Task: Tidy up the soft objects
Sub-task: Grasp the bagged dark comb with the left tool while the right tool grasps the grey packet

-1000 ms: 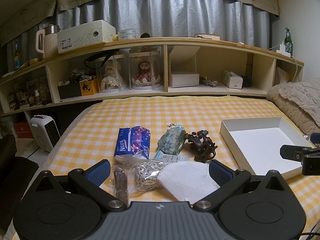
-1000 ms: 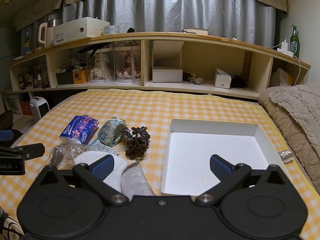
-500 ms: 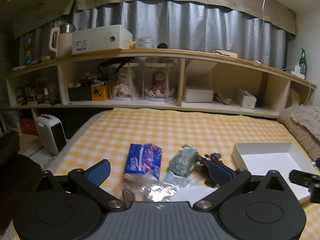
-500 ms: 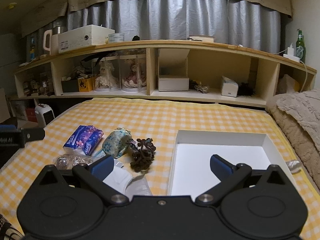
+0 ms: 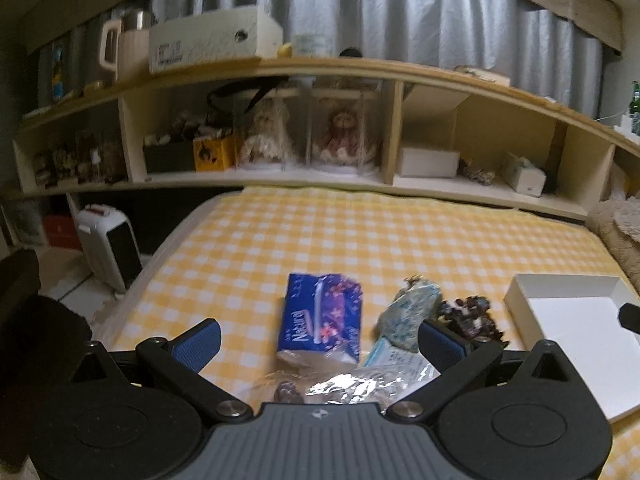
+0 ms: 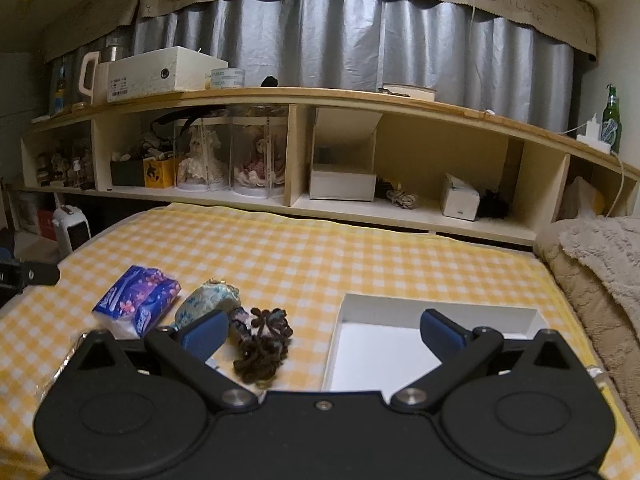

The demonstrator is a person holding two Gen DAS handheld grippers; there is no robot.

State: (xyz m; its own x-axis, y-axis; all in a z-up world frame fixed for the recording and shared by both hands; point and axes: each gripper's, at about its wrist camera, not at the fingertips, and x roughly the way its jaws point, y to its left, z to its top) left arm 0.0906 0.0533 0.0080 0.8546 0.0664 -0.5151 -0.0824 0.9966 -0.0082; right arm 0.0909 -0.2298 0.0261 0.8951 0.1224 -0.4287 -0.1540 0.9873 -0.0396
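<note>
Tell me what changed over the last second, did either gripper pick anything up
No. Both grippers pulled back, tilting up: the left gripper now frames the tissue pack, no longer the white mask; the right gripper sees less of the white box. Both stayed open and empty. The pouch and dark scrunchie lie unmoved.

A bed covered in a yellow-and-white checked sheet (image 6: 360, 264) carries everything. On its near left part lies a blue pack of tissues (image 6: 136, 306), with a pale blue patterned pouch (image 6: 208, 306) just to its right and a dark brown scrunchie (image 6: 264, 344) beside that. A clear crinkled plastic bag (image 5: 344, 386) lies nearer than the tissues. An open white box (image 6: 436, 314) sits to the right. A beige blanket (image 6: 596, 264) is heaped along the far right edge.
</note>
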